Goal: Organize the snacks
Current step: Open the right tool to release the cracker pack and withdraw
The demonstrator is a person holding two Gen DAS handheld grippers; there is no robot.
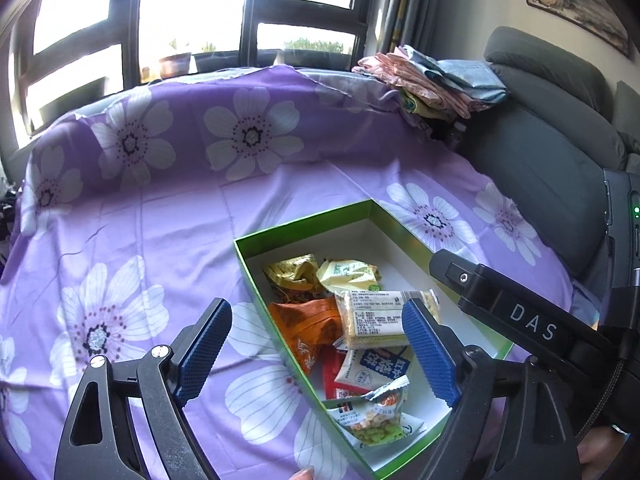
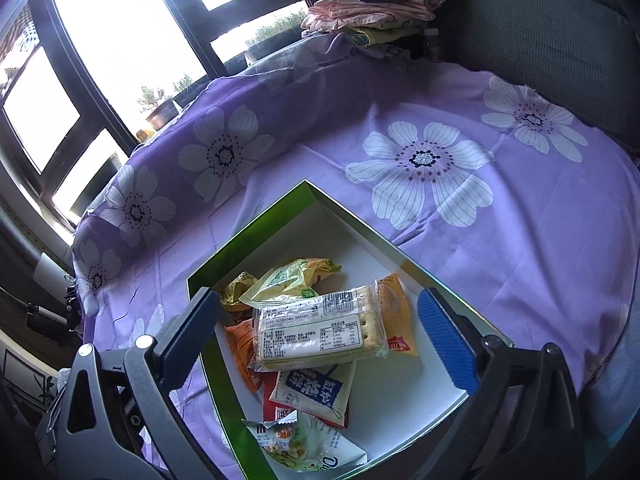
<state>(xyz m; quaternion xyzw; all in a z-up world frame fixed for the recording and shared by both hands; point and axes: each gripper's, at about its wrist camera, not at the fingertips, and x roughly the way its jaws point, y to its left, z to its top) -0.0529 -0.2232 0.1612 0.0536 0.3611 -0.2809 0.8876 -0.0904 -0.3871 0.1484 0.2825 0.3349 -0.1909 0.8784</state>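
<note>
Two hand-held grippers hang over an open green box (image 1: 280,236) with a white inside, which lies on a purple flowered cloth (image 1: 160,216).

The left hand-held gripper (image 1: 316,350) is released, its blue pads spread wide with nothing between them: one pad is over the cloth just left of the box, the other over the box's inside. The right hand-held gripper (image 2: 326,340) is likewise released and empty, its pads astride the box.

Inside the box, nearest its near end, lies a clear packet of green peas and nuts (image 2: 298,446). Beyond that is a white and blue packet (image 2: 314,390) on a red one (image 2: 276,404). A clear cracker pack (image 2: 320,330) lies across the middle, with an orange packet (image 1: 308,326) at the box's left wall. Two yellow packets (image 2: 296,278) sit farthest in.

Beyond the box, the cloth runs up to a pile of folded fabric (image 1: 432,80), a grey sofa (image 1: 552,128) and a dark-framed window (image 1: 192,12).
</note>
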